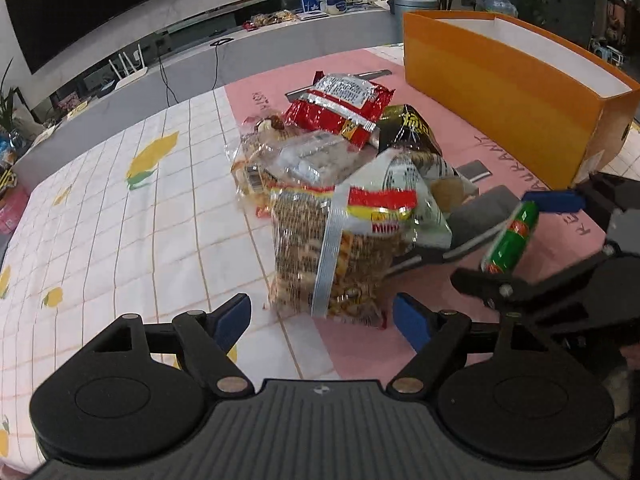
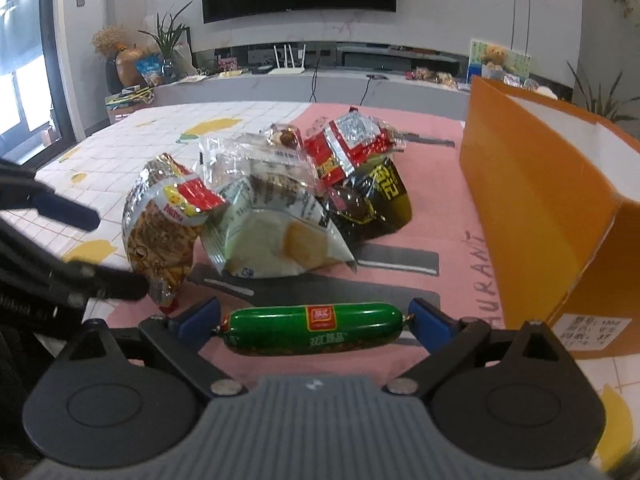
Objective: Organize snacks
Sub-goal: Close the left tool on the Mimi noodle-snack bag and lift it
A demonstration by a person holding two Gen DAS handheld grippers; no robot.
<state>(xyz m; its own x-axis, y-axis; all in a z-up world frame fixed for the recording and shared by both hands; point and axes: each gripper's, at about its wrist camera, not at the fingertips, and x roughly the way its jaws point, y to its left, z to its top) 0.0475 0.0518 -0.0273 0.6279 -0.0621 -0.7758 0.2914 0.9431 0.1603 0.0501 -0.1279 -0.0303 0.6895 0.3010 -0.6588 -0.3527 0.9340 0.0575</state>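
A pile of snack bags lies on the table: a clear bag of mini crackers in front, a white bread pack, a clear pastry bag, a red packet and a black packet. My left gripper is open, just short of the cracker bag. My right gripper is shut end to end on a green sausage, held above the pink mat. An open orange box stands to the right.
A pink placemat lies on a white checked tablecloth with yellow prints. A grey TV bench with a router, cables and clutter runs behind the table. The left gripper shows at the left edge of the right wrist view.
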